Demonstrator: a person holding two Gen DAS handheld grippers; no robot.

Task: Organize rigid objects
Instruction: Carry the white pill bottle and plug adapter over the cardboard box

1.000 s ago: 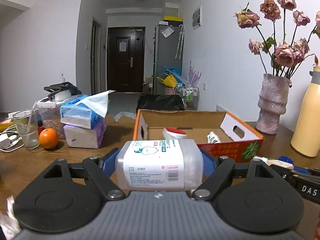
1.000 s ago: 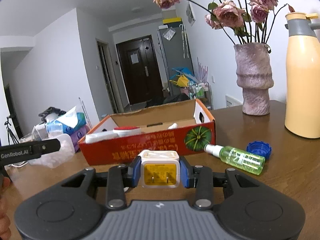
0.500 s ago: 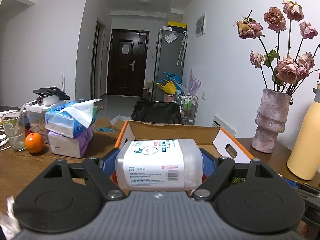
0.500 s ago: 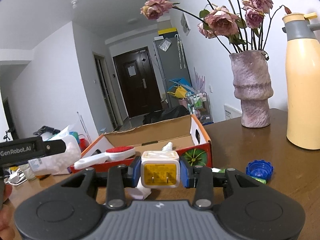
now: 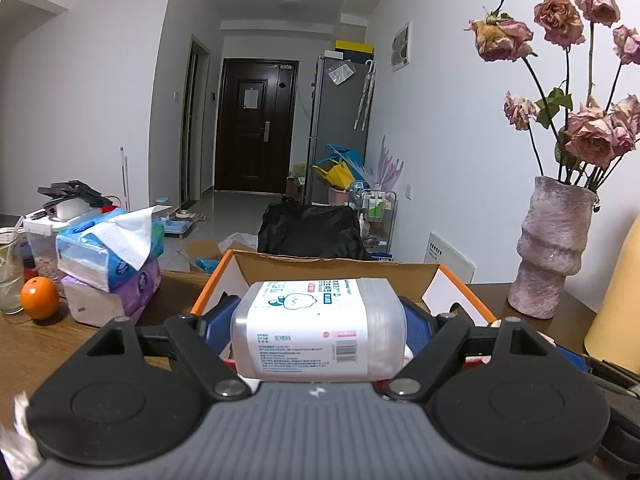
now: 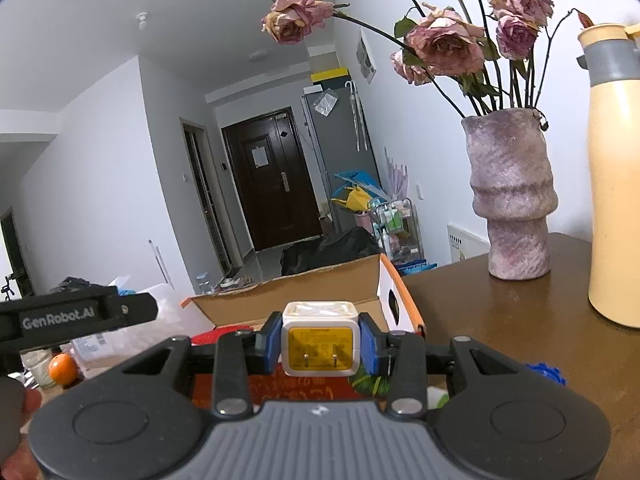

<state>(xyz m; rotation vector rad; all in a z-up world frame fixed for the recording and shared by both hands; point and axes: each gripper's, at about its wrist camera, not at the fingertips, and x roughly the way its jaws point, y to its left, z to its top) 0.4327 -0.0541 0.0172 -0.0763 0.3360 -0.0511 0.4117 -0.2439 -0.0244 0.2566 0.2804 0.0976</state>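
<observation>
**Both grippers loaded, closing in on the carton**

With both hands full, I'm coming up on the drop. Nearest me on the left side, the left gripper (image 5: 319, 334) has its blue pads pressed on either end of a clear plastic tub (image 5: 319, 330), lying sideways, smooth and rounded at the corners, with a white printed label and barcode wrapped around it. On the right side, the right gripper (image 6: 320, 344) pinches a small white charger block (image 6: 319, 338), boxy with a glossy yellow face and two metal prongs pointing back at me. Jaws there stand much narrower, clamped flat on the block's sides.

Just beyond both sets of fingers sits the open cardboard box (image 5: 340, 266), orange-rimmed outside, plain brown inside, flaps up, with a cut-out handle hole in its end wall. I read this as the carry step, nearly done: each item hangs over or just short of the near rim. Next I'd need to clear that rim, bring each piece down over bare floor inside, then spread the jaws. Something red already lies in there, so I'd pick gaps carefully. Both loads are hard and won't squash; the tub is slick and could roll.

Further out on the dark wooden table (image 6: 480, 300), a rough, ridged mauve vase (image 6: 512, 200) with dried roses, and a smooth cream flask (image 6: 616, 200). Left, stacked soft tissue packs (image 5: 108, 264) and an orange (image 5: 39, 298).
</observation>
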